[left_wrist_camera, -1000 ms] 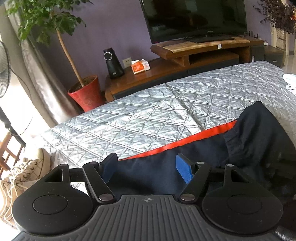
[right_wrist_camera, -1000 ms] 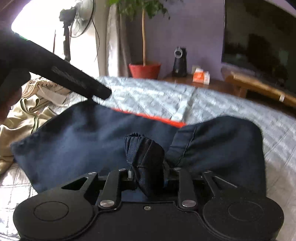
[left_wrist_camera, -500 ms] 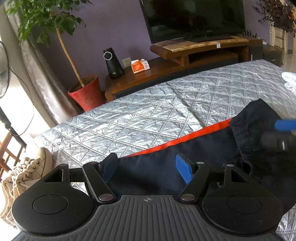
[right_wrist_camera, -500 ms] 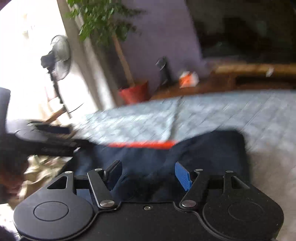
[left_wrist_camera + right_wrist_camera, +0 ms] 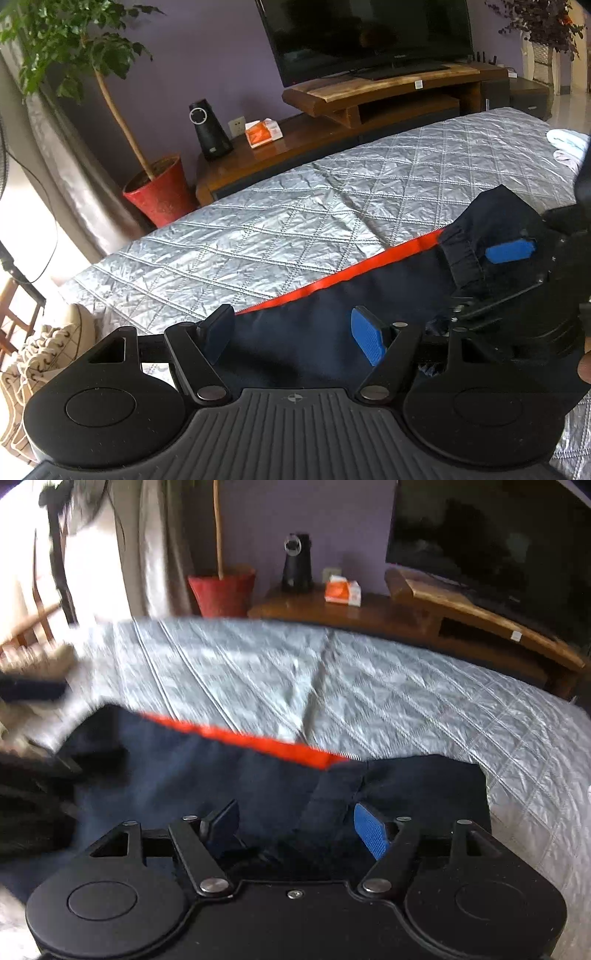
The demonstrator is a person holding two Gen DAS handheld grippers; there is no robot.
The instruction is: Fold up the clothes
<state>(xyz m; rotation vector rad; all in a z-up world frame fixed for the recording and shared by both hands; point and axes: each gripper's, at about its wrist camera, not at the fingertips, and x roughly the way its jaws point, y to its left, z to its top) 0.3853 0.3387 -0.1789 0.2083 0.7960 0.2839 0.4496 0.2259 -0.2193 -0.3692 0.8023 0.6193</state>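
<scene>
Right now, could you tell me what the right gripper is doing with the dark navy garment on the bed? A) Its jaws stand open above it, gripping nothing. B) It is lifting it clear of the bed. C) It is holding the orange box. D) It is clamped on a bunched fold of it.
A: the right gripper has just been opening, and its pads stand apart over the dark navy garment, which lies flat on the bed.
</scene>
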